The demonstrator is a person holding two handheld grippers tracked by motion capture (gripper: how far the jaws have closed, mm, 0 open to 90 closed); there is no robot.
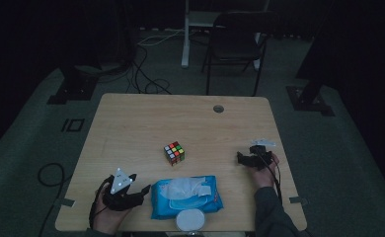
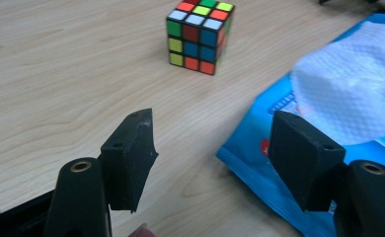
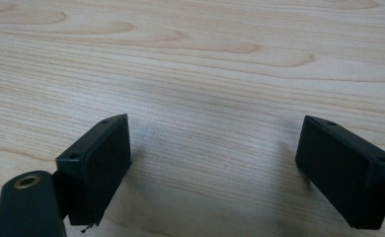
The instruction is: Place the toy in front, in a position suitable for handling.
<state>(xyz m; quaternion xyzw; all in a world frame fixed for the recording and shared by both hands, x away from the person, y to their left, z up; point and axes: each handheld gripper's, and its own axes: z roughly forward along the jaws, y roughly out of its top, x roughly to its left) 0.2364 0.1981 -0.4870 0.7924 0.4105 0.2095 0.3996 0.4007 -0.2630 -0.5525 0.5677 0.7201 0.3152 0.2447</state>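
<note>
Wooden table [image 1: 131, 123] bears one cube [image 1: 174, 153], one wipes pack [image 1: 185, 196], two gaping, empty claws.

Setting: dim lab or recording studio | light wooden table [image 1: 131, 123] on grey carpet | black cables [image 1: 141, 74] at 11 o'clock | black folding chair [image 1: 235, 44] at 12 | black stand feet [image 1: 311, 98] at 2.
</note>
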